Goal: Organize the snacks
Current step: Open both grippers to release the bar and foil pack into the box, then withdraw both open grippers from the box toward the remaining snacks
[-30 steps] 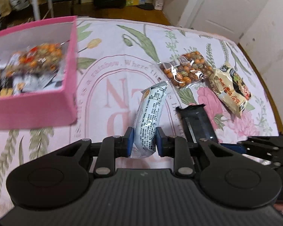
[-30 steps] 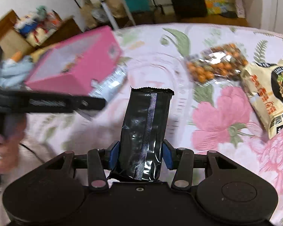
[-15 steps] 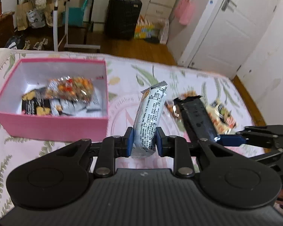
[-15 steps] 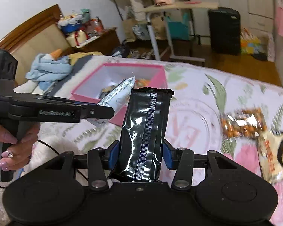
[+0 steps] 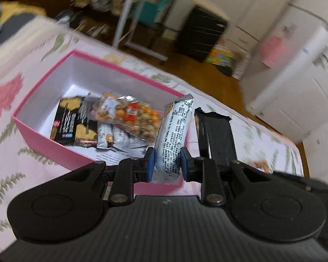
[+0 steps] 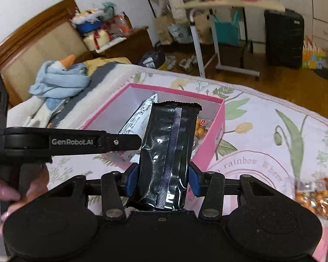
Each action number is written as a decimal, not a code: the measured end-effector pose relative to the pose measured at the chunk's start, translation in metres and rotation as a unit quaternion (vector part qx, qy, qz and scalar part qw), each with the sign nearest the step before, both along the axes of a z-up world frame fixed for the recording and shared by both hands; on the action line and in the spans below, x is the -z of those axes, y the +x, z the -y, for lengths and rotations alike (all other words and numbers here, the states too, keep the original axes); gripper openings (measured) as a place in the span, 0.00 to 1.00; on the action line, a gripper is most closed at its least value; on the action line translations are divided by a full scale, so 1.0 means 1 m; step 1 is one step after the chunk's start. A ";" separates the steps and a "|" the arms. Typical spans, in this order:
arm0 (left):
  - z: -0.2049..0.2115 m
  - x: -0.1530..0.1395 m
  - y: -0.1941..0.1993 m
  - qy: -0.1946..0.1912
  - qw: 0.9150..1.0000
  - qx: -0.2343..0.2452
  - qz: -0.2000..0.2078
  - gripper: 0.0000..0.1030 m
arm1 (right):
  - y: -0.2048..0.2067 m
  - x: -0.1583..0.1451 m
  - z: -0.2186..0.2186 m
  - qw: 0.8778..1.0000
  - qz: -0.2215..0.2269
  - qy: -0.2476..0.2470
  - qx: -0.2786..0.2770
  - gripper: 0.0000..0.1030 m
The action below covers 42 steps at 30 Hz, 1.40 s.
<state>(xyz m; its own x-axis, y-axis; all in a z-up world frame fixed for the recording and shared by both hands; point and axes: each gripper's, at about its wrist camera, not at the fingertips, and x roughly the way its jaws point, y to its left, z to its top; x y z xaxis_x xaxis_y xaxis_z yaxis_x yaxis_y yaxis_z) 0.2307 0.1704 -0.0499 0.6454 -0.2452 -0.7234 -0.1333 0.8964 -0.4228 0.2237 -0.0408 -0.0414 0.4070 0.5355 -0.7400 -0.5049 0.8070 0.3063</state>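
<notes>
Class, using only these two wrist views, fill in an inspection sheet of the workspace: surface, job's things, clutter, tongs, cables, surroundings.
Surface: floral bedspread.
Job's things: pink box holding several snack packs; mixed-nut bag lying on the spread.
Clutter: blue cloth beside the box.
Tongs: left tongs shut on white snack bar; right tongs shut on black packet.
Cables: nothing seen.
Surroundings: side table, black suitcase, headboard.
</notes>
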 end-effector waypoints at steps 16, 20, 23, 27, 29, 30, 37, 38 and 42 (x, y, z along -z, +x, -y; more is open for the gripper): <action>-0.036 0.075 0.055 -0.007 0.994 -0.079 -0.080 0.24 | 0.045 0.057 -0.066 0.996 -0.006 -0.088 -0.033 0.51; -0.033 0.079 0.054 -0.007 0.993 -0.077 -0.084 0.26 | 0.042 0.058 -0.069 0.994 0.008 -0.106 -0.033 0.53; -0.030 0.074 0.051 0.001 0.995 -0.069 -0.077 0.32 | 0.038 0.058 -0.069 0.993 0.008 -0.113 -0.031 0.61; -0.026 0.065 0.040 -0.001 0.995 -0.066 -0.071 0.45 | 0.024 0.043 -0.061 0.993 0.022 -0.114 -0.032 0.62; -0.024 0.057 0.033 -0.005 0.996 -0.058 -0.067 0.45 | 0.015 0.032 -0.055 0.992 0.025 -0.117 -0.031 0.64; -0.022 0.052 0.029 -0.006 0.997 -0.054 -0.061 0.45 | 0.012 0.028 -0.053 0.992 0.025 -0.121 -0.031 0.65; -0.006 0.013 -0.007 0.015 0.999 -0.009 -0.031 0.45 | -0.025 -0.009 -0.022 0.988 0.042 -0.144 -0.027 0.66; -0.003 0.008 -0.012 0.019 0.999 -0.001 -0.027 0.45 | -0.032 -0.015 -0.017 0.988 0.049 -0.147 -0.028 0.68; 0.011 -0.016 -0.034 0.045 0.998 0.031 -0.003 0.47 | -0.058 -0.036 0.002 0.986 0.064 -0.153 -0.032 0.70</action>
<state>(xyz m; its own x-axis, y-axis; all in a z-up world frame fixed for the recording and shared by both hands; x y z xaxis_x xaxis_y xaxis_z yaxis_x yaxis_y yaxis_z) 0.1967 0.1594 -0.0341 0.6267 -0.2182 -0.7481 -0.0780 0.9376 -0.3388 0.1661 -0.0431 -0.0059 0.4806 0.3228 -0.8154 -0.5765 0.8169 -0.0164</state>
